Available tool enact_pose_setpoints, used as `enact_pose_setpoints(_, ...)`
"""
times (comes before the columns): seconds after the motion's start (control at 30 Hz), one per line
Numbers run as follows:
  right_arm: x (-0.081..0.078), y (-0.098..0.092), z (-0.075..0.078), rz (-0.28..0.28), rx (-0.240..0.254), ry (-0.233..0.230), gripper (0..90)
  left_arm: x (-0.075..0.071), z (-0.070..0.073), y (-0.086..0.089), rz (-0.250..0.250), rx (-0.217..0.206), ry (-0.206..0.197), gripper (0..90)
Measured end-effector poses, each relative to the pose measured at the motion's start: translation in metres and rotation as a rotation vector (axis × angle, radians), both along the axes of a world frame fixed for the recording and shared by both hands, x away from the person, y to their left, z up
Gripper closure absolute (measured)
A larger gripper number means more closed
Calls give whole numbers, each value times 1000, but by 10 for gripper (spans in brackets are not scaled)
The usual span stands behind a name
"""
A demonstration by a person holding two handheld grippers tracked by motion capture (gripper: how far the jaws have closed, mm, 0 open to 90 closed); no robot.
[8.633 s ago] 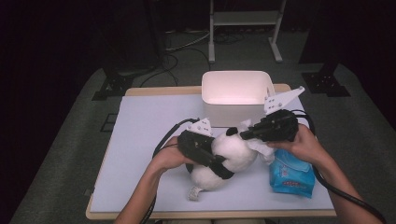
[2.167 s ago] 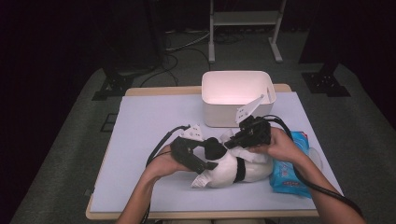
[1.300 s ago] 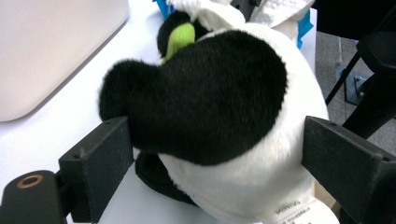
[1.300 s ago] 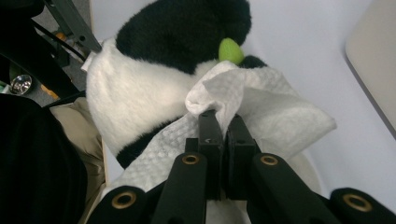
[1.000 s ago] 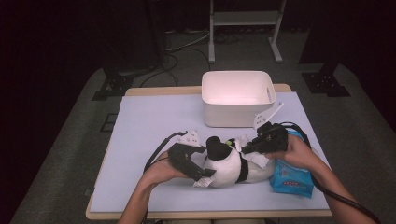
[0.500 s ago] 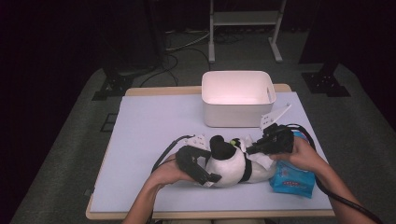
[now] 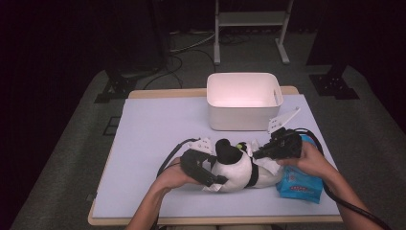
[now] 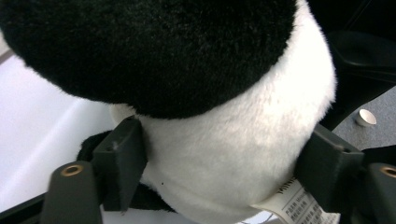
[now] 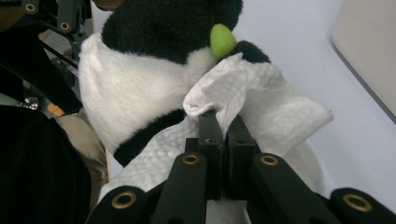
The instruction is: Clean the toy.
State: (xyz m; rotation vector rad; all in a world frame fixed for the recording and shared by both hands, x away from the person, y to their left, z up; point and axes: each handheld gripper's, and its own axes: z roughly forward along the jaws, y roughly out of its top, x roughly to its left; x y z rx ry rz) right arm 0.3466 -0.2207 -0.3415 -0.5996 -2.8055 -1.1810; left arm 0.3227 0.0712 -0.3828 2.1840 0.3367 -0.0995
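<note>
Plush panda (image 7: 239, 168) lying on its side on the near half of the white table mat (image 7: 158, 129), between the two hand-held grippers. Its long axis runs roughly left to right across the high view, slightly tilted: the black-eared head end with a small green tuft (image 7: 237, 145) lies up and toward the white bin (image 7: 243, 99), while the body with its black band extends toward the right, ending just beside the blue wipes packet (image 7: 299, 182).

Left gripper (image 7: 210, 178): at the panda's near left end. In the left gripper view its two black pads (image 8: 122, 154) stand on either side of the white fur (image 8: 224, 158), both touching it; the jaws have just been closing, with the plush between them and a printed label (image 8: 299, 205) at the lower right. The grip is part-way apart, clamped on the toy's soft body.

Right gripper (image 7: 261, 152): at the panda's upper right side, near the bin's front wall. In the right gripper view its jaws are together, pinching a fold of a white textured wipe (image 9: 261, 107) that drapes over the panda (image 9: 135, 98) below the green tuft (image 9: 222, 40).

Bin: standing upright at the far edge of the mat, apart from the panda.
</note>
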Motion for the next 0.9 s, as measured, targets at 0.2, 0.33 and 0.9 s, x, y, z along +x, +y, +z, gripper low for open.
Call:
enact_pose_setpoints(0.2, 0, -3, 3, -12, 29, -7, 867, 1, 11, 1, 8, -11, -18, 327)
enact_pose_setpoints(0.33, 0, -4, 6, -14, 43, -14, 867, 3, 20, 3, 8, 0, -32, 339)
enact_pose_setpoints(0.9, 5, 11, 17, 12, 133, -17, 867, -4, 55, 18, 32, 23, -98, 357)
